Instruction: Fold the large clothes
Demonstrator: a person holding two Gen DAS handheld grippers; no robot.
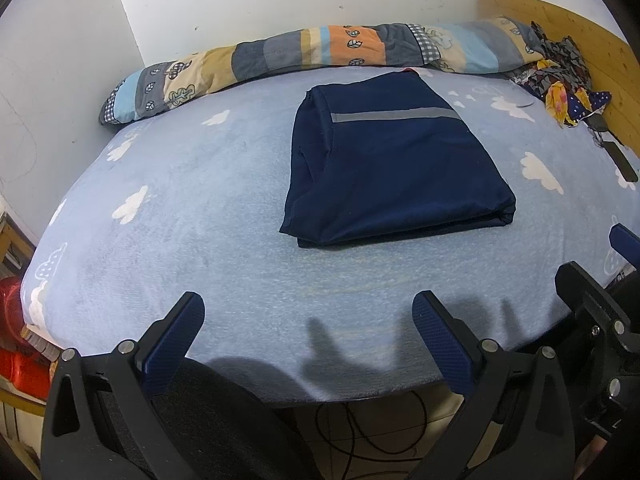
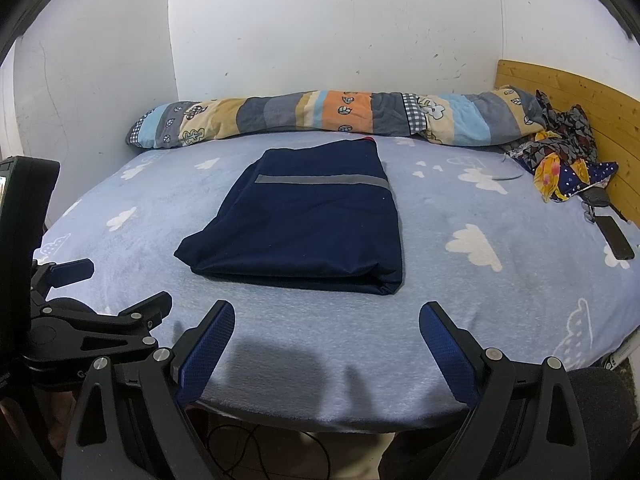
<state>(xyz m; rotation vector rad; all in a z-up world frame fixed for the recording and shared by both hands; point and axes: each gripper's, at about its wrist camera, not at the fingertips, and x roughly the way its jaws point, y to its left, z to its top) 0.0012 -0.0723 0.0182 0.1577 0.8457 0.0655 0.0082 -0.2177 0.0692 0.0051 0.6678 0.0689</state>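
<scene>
A navy garment (image 1: 394, 164) with a grey reflective stripe lies folded into a neat rectangle in the middle of the light blue cloud-print bed (image 1: 180, 240). The right wrist view shows the same folded garment (image 2: 308, 224) on the bed (image 2: 460, 320). My left gripper (image 1: 308, 316) hovers over the bed's near edge, open and empty, well short of the garment. My right gripper (image 2: 326, 322) is also open and empty, just in front of the garment's near fold. The right gripper (image 1: 592, 264) shows at the right edge of the left wrist view, and the left gripper (image 2: 116, 284) at the left edge of the right wrist view.
A rolled patchwork quilt (image 1: 304, 56) lies along the far wall. Crumpled patterned clothes (image 2: 560, 160) sit at the far right by the wooden headboard (image 2: 580, 96), with a dark phone (image 2: 618, 238) beside them. Cables (image 1: 372, 428) lie on the floor under the bed edge. Red items (image 1: 16, 360) stand at the left.
</scene>
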